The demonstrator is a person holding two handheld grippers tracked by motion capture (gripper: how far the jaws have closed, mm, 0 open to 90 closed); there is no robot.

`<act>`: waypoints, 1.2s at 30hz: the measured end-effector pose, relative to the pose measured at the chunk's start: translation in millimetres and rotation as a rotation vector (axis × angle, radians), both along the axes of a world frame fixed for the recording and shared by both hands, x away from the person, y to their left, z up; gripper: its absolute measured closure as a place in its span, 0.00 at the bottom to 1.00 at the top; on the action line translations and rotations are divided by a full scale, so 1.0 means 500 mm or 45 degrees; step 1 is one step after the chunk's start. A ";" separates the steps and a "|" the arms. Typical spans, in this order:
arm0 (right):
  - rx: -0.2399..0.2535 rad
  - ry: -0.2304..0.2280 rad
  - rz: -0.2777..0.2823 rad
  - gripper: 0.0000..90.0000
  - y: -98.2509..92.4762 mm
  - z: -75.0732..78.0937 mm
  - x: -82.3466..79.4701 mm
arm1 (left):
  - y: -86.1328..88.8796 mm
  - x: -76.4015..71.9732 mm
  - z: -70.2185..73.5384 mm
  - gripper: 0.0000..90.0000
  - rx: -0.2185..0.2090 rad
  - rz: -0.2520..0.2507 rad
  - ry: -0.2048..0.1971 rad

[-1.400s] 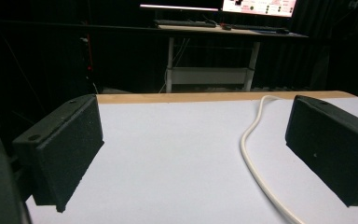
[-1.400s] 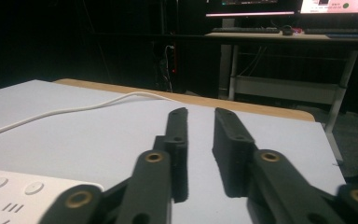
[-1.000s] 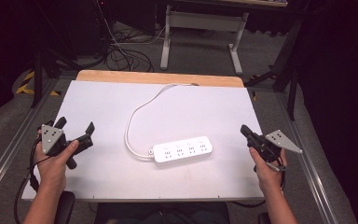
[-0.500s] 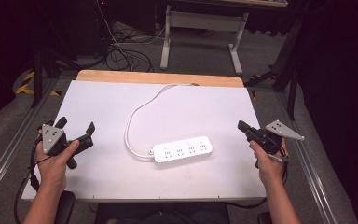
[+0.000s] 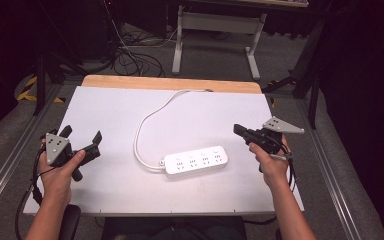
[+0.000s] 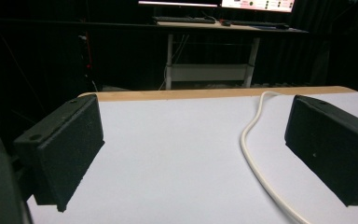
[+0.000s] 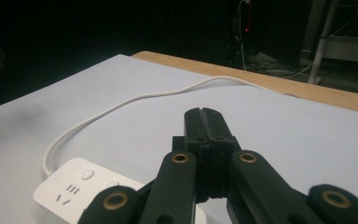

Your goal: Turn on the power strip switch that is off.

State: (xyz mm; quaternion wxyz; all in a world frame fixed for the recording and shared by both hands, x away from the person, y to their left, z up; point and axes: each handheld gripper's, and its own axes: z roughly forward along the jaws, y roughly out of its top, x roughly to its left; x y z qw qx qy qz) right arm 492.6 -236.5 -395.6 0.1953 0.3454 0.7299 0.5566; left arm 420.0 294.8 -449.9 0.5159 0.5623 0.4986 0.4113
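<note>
White board covers the table, with a wood strip along its far edge. Since half a second ago our right gripper has moved inward toward the strip; the left gripper has held its place. The strip lies mid-board, its cord looping to the far edge, bare board on both sides. Left jaws are spread wide, holding nothing, well left of the strip. Right jaws are pressed together, empty, just right of it.
</note>
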 end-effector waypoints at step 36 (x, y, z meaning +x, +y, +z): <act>-0.411 0.198 0.232 1.00 0.159 -0.082 0.036 | 0.010 -0.012 -0.002 0.05 0.002 0.024 0.005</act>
